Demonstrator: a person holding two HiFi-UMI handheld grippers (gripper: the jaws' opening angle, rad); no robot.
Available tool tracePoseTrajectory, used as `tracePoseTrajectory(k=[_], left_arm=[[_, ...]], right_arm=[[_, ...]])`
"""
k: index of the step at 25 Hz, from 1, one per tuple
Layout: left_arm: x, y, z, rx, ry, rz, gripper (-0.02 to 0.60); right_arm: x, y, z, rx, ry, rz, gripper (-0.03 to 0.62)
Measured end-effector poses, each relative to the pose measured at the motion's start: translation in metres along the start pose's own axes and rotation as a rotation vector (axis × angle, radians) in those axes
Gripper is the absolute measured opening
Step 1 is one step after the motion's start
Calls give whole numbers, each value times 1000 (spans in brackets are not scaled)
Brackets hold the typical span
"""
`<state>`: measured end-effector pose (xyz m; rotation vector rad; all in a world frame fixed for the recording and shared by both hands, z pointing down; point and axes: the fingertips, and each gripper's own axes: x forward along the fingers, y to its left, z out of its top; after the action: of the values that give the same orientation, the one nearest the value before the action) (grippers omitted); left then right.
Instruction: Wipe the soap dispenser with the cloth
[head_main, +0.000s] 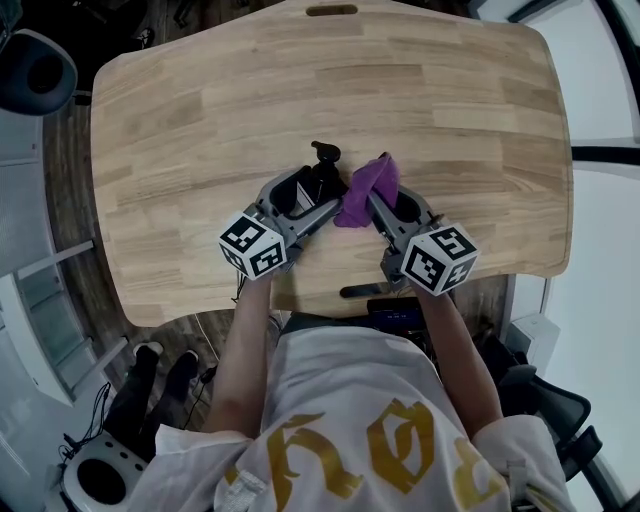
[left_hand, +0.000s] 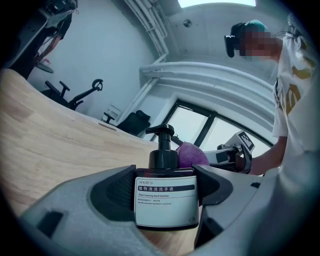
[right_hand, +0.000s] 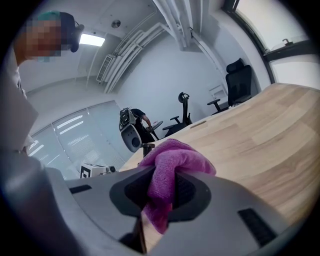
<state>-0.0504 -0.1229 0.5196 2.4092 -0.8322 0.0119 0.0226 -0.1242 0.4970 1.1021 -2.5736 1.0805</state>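
Note:
A dark soap dispenser (left_hand: 166, 196) with a white label and a black pump head (head_main: 325, 152) stands upright between the jaws of my left gripper (head_main: 320, 195), which is shut on its body. A purple cloth (head_main: 368, 190) is bunched in my right gripper (head_main: 372, 203), which is shut on it. In the head view the cloth lies right beside the dispenser's right side, over the near middle of the wooden table (head_main: 200, 120). The cloth (left_hand: 192, 154) shows just behind the bottle in the left gripper view. In the right gripper view the cloth (right_hand: 167, 172) fills the jaws and the pump head (right_hand: 148, 148) peeks behind it.
The table's front edge (head_main: 330, 300) is just under my forearms. A dark office chair (head_main: 35, 72) sits off the table's far left corner; another chair (head_main: 560, 410) is at my right. A cable (head_main: 360, 291) lies near the front edge.

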Motion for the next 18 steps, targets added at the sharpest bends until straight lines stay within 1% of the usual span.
tracePoseTrajectory(k=[5, 8, 11, 15, 18], left_arm=[[11, 10, -6, 107, 7, 65, 327], [17, 14, -6, 120, -16, 82, 327], [21, 18, -11, 131, -12, 90, 327], [19, 21, -16, 132, -31, 86, 327], [18, 19, -17, 151, -19, 67, 327]], right_arm=[[2, -4, -7, -2, 25, -2, 64], [0, -8, -8, 9, 28, -9, 64], [-1, -12, -8, 15, 27, -16, 64], [-3, -16, -3, 21, 16, -22, 64], [-4, -20, -2, 21, 15, -30, 64]])
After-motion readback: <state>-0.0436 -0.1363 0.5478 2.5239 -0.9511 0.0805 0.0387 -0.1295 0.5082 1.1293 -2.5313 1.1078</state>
